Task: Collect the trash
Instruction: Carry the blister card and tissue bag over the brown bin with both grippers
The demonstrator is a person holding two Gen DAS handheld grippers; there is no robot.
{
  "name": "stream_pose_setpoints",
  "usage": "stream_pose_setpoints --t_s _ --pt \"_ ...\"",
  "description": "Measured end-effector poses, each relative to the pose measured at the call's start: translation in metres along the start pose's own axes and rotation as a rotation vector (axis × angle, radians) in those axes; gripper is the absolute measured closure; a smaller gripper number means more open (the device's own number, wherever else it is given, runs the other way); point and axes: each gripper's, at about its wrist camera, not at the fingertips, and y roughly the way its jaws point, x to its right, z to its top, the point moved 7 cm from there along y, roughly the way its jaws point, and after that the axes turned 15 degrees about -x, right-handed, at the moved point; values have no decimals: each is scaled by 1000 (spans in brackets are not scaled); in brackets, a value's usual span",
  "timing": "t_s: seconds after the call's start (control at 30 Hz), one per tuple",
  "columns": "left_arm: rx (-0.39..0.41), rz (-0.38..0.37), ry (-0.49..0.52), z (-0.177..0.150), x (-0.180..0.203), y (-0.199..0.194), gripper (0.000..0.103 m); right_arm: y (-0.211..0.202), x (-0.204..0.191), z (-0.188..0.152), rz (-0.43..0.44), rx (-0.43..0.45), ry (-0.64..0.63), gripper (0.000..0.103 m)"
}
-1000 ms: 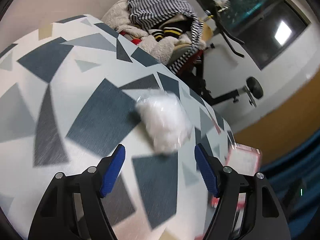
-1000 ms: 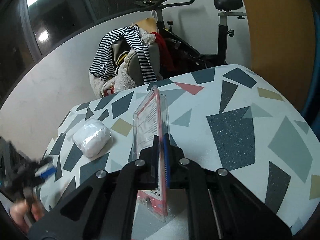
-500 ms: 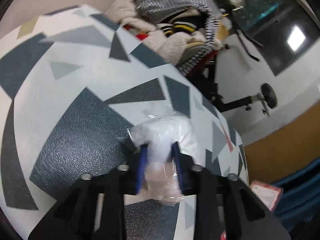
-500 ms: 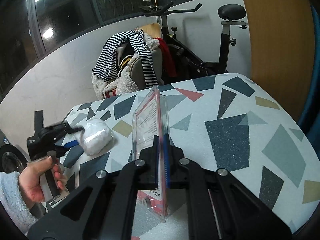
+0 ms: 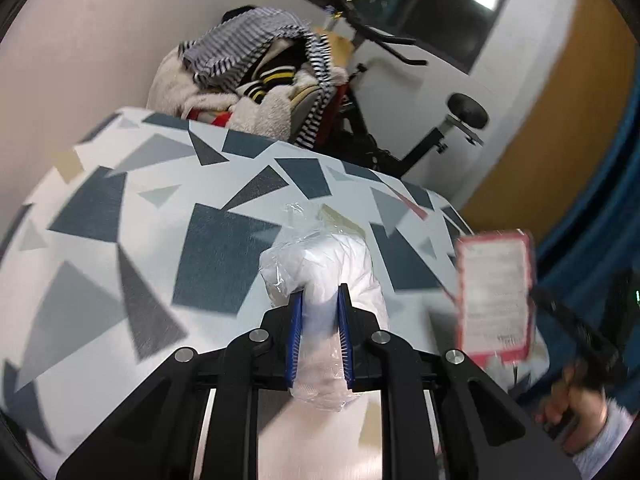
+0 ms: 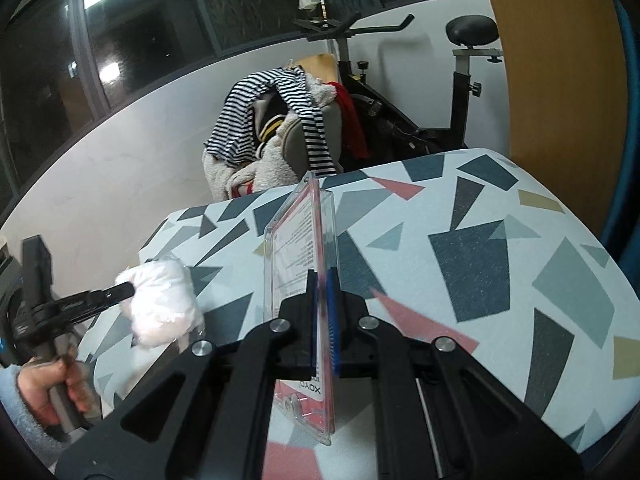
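- Since a second ago, my left gripper (image 5: 319, 300) has just been closing its fingers on the plastic-wrapped white wad (image 5: 324, 268) and has lifted it off the counter (image 5: 120, 240).
- Left fingers now pinch the wad narrow, near its lower middle.
- Right gripper (image 6: 323, 280) stays clamped on the clear blister pack (image 6: 298, 232), held edge-up above the counter.
- I judge the wad light, soft and slippery in its film; the pack stiff, best held by its flat edge.
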Motion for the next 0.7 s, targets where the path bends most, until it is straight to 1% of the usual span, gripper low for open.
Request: stream_pose_setpoints --t_s 0.1,0.13,0.33,0.43,0.47,0.5,0.57,0.7 --pt "12 7 46 -27 11 -24 86 -9 -17 -18 21 -9 -24 94" --pt "17 7 54 -38 14 -34 86 -10 -18 -19 21 -9 -25 94" --pt "37 9 60 -84 22 -69 86 -27 -46 -55 61 -29 -56 94" --pt "42 14 64 -104 23 -79 86 -33 -58 -79 81 -54 -63 94" --pt "43 13 66 -109 23 -82 86 -34 -61 -82 83 -58 -65 94" --pt "44 12 67 -115 24 -84 86 -36 -66 -94 87 -70 -74 94" --pt "48 14 76 -126 26 -90 86 -37 -70 -103 91 -80 -81 94" --pt "49 17 100 -145 30 -97 86 -37 -83 -133 78 -116 -140 94"
